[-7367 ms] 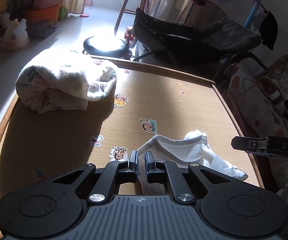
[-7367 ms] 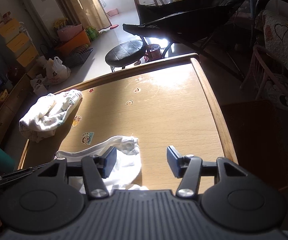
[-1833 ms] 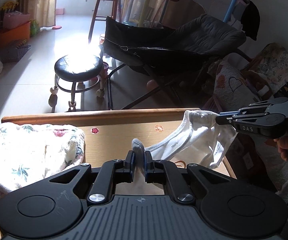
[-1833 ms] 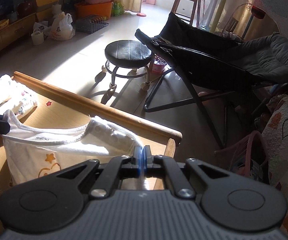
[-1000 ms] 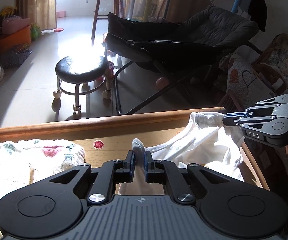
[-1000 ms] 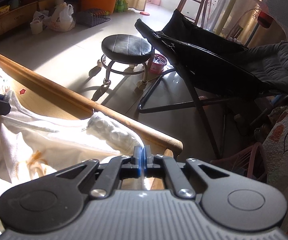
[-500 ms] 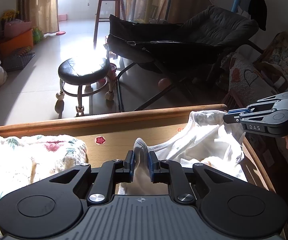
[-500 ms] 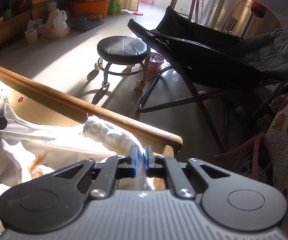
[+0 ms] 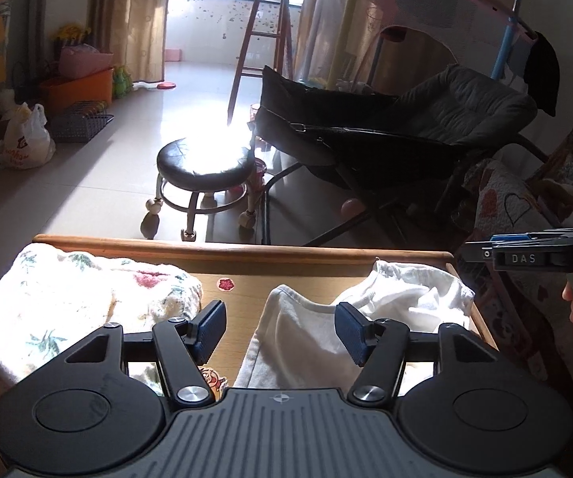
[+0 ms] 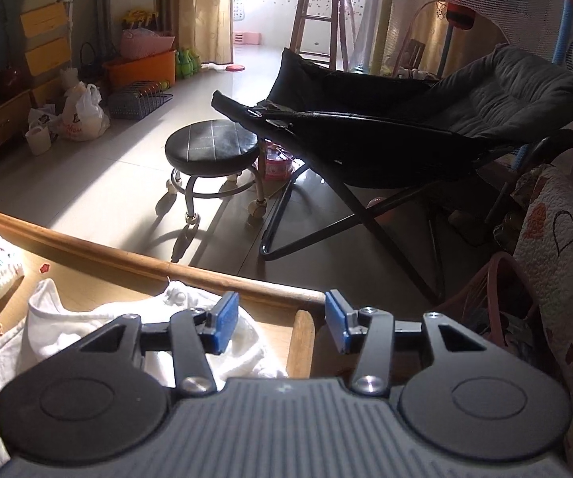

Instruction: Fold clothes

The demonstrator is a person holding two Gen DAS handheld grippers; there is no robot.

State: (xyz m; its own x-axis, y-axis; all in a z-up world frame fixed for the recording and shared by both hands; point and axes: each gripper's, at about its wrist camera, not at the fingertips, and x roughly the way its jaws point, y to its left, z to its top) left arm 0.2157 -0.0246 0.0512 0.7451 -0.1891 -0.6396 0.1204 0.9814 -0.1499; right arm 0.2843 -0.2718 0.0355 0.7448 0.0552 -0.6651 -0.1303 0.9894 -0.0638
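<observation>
The white top [image 9: 306, 338] lay on the table [image 9: 246, 249], just past the tips of your left hand-held gripper [image 9: 280, 330]. It reached to the far right corner of the table, where one bunched end sat right against the raised wooden edge. It was soft, thin cloth, rumpled into little hills, with a curved neck edge showing. It was not flat yet and no neat fold showed, so I think most of the folding was left to do.

Your left hand-held gripper had its jaws opening, spread wide, with blue pads [image 9: 210, 326] that pinched nothing. The top lay under and beyond the gap, and nothing pressed on it.

Your right hand-held gripper [image 10: 282, 324] had its jaws opening too. Nothing was between them. The bunched end of the top [image 10: 178, 298] sat just to the left of its left pad, and the table corner was under the gap.

To the left of your left hand-held gripper lay a fluffy flowered bundle [image 9: 67, 302], thick and puffy like a towel. The table top was smooth light wood with small cartoon stickers [image 9: 225, 283] on it. Beyond the table stood a round black stool [image 9: 204, 167] with a shiny seat, and a big dark padded chair [image 9: 405, 119].
</observation>
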